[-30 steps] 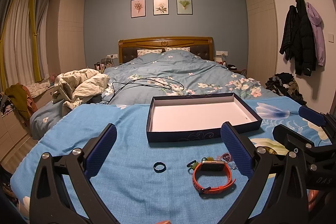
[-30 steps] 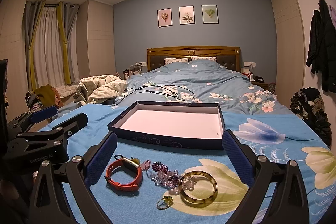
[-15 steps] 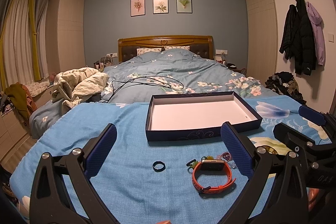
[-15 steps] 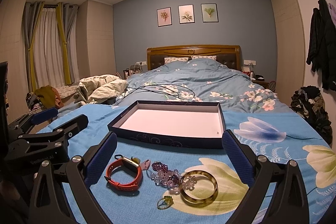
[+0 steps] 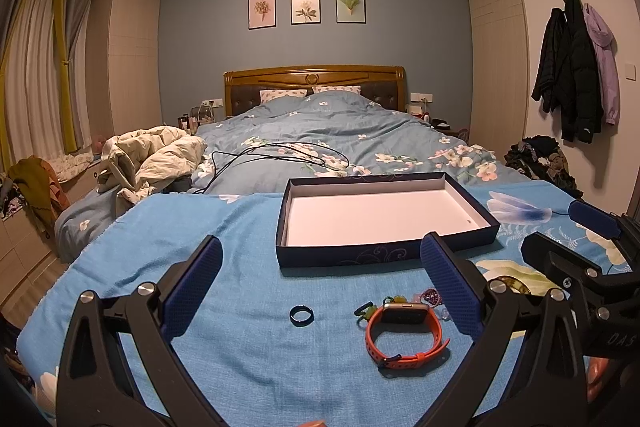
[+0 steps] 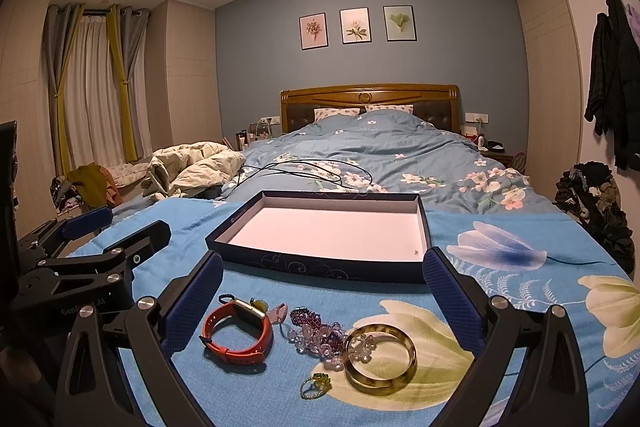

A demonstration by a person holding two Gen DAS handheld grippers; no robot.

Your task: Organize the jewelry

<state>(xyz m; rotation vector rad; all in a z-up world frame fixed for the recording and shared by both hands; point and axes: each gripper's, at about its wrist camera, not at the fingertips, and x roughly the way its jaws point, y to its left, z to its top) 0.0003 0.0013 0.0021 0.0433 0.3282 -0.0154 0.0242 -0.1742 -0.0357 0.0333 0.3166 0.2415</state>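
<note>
Two grippers hovered low over a blue cloth point(image 5: 248, 227) at the foot of a bed. The left gripper point(image 5: 320, 279) had its jaws spread wide and held nothing; the right gripper point(image 6: 324, 291) was also wide apart and empty. Between and beyond them lay a box point(image 6: 320, 263), dark outside and white inside, with nothing visible in it.

The jewelry was on the cloth, just in front of the box. A black ring point(image 5: 301, 315) lay alone, between the left fingers. To its right was an orange watch point(image 5: 404, 335), standing on its strap. In the right view the watch point(image 6: 236, 333) was near the left finger point(image 6: 192, 303) of that gripper, then came a heap of purple and clear beads point(image 6: 316, 333), which touched an amber bangle point(image 6: 380, 359). A small green ring point(image 6: 316, 385) lay near the bangle, closer to the camera.
</note>
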